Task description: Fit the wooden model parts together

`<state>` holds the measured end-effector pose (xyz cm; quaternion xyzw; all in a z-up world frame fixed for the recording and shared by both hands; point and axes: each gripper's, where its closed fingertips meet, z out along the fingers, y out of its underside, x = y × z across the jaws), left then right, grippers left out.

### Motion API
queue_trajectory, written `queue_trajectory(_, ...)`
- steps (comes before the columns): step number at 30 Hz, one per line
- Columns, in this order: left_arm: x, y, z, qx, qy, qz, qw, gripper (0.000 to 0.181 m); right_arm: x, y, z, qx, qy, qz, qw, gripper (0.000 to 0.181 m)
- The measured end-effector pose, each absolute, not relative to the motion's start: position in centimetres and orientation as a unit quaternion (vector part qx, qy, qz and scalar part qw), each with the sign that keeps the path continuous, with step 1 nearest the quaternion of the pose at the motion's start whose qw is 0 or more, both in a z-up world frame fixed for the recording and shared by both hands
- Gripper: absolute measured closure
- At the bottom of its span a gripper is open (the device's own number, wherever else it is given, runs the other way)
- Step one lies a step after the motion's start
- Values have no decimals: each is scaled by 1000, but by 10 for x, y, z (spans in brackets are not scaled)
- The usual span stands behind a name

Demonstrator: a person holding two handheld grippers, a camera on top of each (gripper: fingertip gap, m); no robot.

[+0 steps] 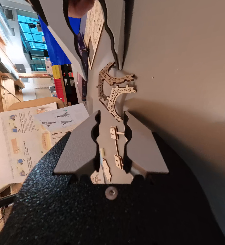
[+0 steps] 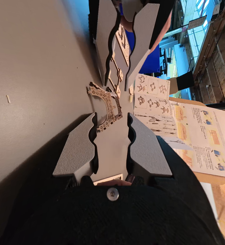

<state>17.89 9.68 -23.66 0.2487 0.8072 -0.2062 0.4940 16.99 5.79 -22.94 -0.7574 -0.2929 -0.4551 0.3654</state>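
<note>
Barely started imo: two lattice arches [image 1: 106,79] joined, third arch [image 1: 117,102] and frame [image 1: 115,144] loose; both my grippers [image 1: 111,115] [image 2: 111,115] gape empty.

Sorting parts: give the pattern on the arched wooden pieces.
Open lattice truss cutouts on the arched pieces, clearest in left wrist view.

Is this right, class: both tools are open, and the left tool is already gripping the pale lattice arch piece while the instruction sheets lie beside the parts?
Not quite. The left wrist view shows the left tool open and holding nothing; the pale lattice arch piece lies free on the grey table ahead of its tips. The right tool is open too, and the instruction sheets do lie beside the parts.
</note>
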Motion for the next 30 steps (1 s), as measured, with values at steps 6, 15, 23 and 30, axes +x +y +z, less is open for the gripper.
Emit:
queue_trajectory(6,183,92,-244,245,840,-206,438,153,180,39,-232,-791,-227,-392,411,140)
queue_trajectory(15,188,74,-245,246,886,-222,325,139,185,26,-242,-820,-196,-336,420,152)
queue_trajectory(23,187,65,-253,240,929,-222,171,153,191,19,-245,-826,-181,-322,425,153)
queue_trajectory(30,200,55,-262,261,931,-179,184,169,199,14,-253,-828,-188,-342,402,170)
